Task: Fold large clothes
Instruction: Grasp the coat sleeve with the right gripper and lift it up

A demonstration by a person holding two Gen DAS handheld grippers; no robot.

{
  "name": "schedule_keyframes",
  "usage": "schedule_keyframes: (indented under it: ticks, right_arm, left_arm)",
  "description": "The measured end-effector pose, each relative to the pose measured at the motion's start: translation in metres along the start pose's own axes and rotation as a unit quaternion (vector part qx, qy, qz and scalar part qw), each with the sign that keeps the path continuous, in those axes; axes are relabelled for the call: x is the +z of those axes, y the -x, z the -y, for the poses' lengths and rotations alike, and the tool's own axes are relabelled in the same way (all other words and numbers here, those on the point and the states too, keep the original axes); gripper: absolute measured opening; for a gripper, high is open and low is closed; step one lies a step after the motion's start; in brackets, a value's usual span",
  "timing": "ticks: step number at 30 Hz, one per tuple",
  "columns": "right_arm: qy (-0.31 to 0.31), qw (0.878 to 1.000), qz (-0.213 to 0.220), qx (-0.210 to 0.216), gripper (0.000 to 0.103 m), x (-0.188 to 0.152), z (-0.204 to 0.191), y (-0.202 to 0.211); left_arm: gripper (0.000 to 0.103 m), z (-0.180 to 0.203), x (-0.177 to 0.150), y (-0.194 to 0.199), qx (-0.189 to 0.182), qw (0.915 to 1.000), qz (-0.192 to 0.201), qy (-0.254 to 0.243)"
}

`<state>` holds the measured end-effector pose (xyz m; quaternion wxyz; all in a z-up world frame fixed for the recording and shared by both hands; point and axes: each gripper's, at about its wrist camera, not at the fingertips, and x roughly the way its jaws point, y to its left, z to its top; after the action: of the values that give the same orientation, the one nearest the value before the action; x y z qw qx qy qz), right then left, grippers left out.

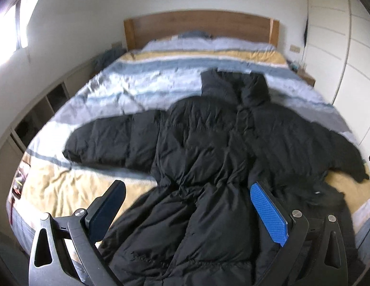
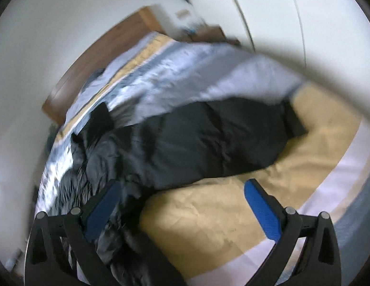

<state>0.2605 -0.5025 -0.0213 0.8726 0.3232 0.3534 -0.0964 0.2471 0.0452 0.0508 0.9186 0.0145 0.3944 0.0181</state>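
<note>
Black puffer coat (image 1: 208, 143) spread flat on striped duvet (image 1: 127, 88), collar toward wooden headboard (image 1: 199, 25), sleeves out sideways. Left gripper (image 1: 187, 200) above coat hem, jaws spread wide, empty. Right gripper (image 2: 182, 197) beside coat's sleeve (image 2: 232, 131) (view blurred), jaws spread, pinching nothing.

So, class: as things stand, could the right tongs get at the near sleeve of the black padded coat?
Probably yes: the right tongs are open, and the black padded coat's sleeve lies uncovered on the striped quilt just ahead.
</note>
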Motion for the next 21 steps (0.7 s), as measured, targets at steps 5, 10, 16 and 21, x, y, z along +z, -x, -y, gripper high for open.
schedule_keyframes:
  ticks: [5,10,16,21]
  right_arm:
    - [-0.097,0.995,-0.021,0.02,0.103,-0.004,0.051,-0.059]
    - [-0.188,0.982,0.011,0.032,0.103,-0.001,0.096,-0.085]
    - [-0.269,0.959,0.078,0.052,0.09,0.01,0.134,-0.094]
    - [-0.278,0.955,0.089,0.048,0.028,0.019,0.141,-0.096]
  left_arm:
    - [0.103,-0.004,-0.013,-0.036,0.013,0.9996,-0.026,0.003]
    - [0.103,-0.011,-0.017,-0.056,0.021,0.999,-0.035,0.017]
    - [0.103,-0.027,-0.017,-0.064,0.021,0.9975,-0.038,0.055]
    - [0.103,-0.039,-0.016,-0.061,0.011,0.9954,-0.041,0.086]
